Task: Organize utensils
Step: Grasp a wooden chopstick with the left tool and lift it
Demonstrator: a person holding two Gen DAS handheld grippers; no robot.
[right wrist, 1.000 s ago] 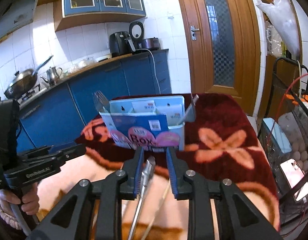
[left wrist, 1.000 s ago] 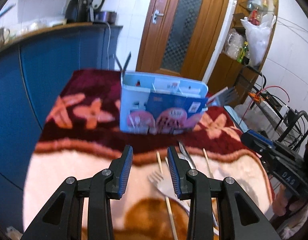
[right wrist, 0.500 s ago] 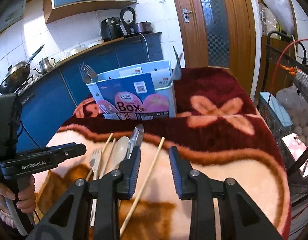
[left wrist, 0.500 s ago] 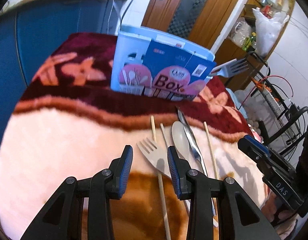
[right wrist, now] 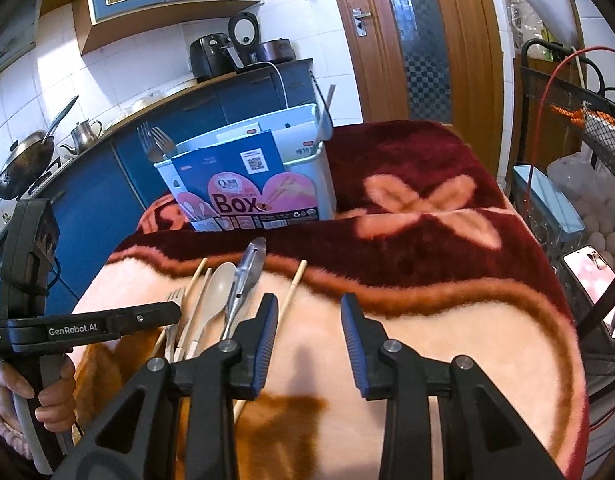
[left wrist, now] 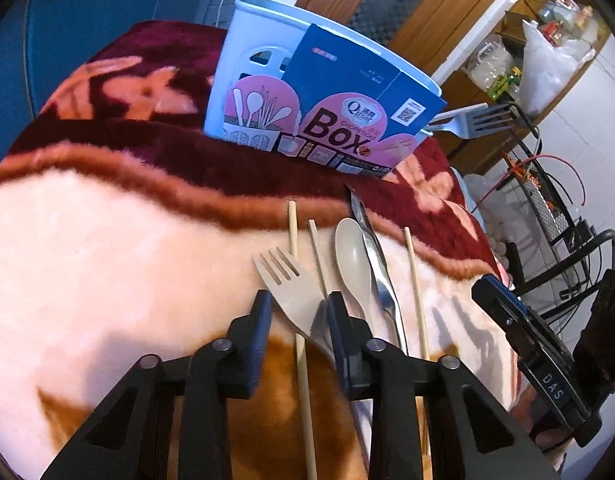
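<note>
Your left fingers (left wrist: 295,312), which had just been closing, straddled the fork (left wrist: 291,288) without clamping it, ready to lift it boxward (left wrist: 267,80). Your right fingers (right wrist: 309,320), just opening, stood apart, a chopstick (right wrist: 293,288) just left.

Fluffy cloth blanket (left wrist: 107,248), matt beige fork (left wrist: 291,284), glossy metal knife (left wrist: 377,264)

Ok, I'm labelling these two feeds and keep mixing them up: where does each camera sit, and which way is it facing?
Left wrist: on the left gripper, aimed down at the beige fork between its fingers; the right gripper's side shows at right.
Right wrist: on the right gripper, facing the utensil box and kitchen; its open fingers frame bare blanket; a hand holds the left gripper at left.
Shared: box, beige spoon, chopsticks, blanket.
</note>
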